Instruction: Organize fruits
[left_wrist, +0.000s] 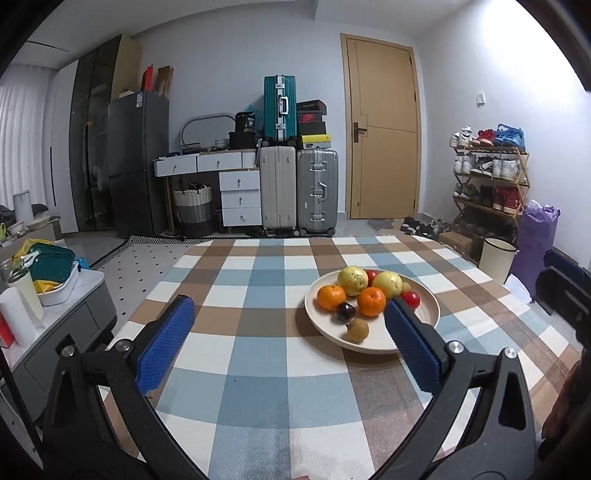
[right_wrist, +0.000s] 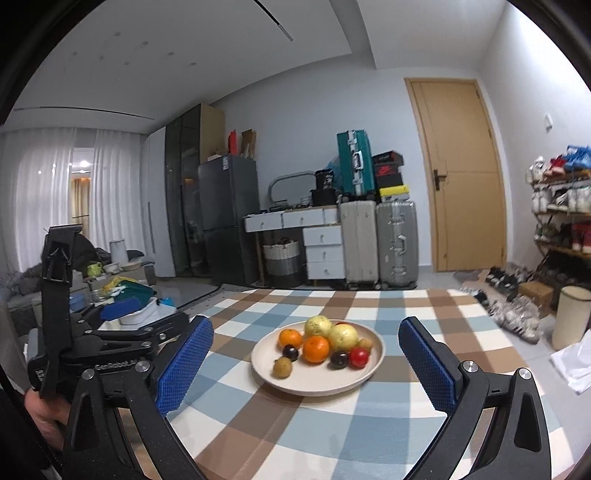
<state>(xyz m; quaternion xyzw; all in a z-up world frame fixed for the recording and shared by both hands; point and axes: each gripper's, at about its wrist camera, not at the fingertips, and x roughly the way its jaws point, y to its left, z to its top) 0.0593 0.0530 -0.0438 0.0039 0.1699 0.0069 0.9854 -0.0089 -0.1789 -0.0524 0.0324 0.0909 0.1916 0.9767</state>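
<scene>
A cream plate (left_wrist: 424, 330) (right_wrist: 325, 386) sits on the checked tablecloth (left_wrist: 258, 295) (right_wrist: 332, 424). It holds two oranges (left_wrist: 331, 297) (right_wrist: 316, 349), two yellow-green fruits (left_wrist: 352, 280) (right_wrist: 343, 336), red fruits (left_wrist: 410, 298) (right_wrist: 359, 357), dark plums (left_wrist: 345, 311) (right_wrist: 338, 359) and a brown longan (left_wrist: 358, 329) (right_wrist: 282, 367). My left gripper (left_wrist: 290, 319) is open and empty, short of the plate, which lies toward its right finger. My right gripper (right_wrist: 306, 341) is open and empty, with the plate ahead between its fingers. The left gripper also shows at the left of the right wrist view (right_wrist: 122, 332).
A low side table (left_wrist: 55, 332) with a white basin of cloths (left_wrist: 51, 269) stands left of the table. Suitcases (left_wrist: 299, 192), a drawer unit, a fridge and a door stand at the far wall. A shoe rack (left_wrist: 491, 173) and a bin (left_wrist: 496, 258) are on the right.
</scene>
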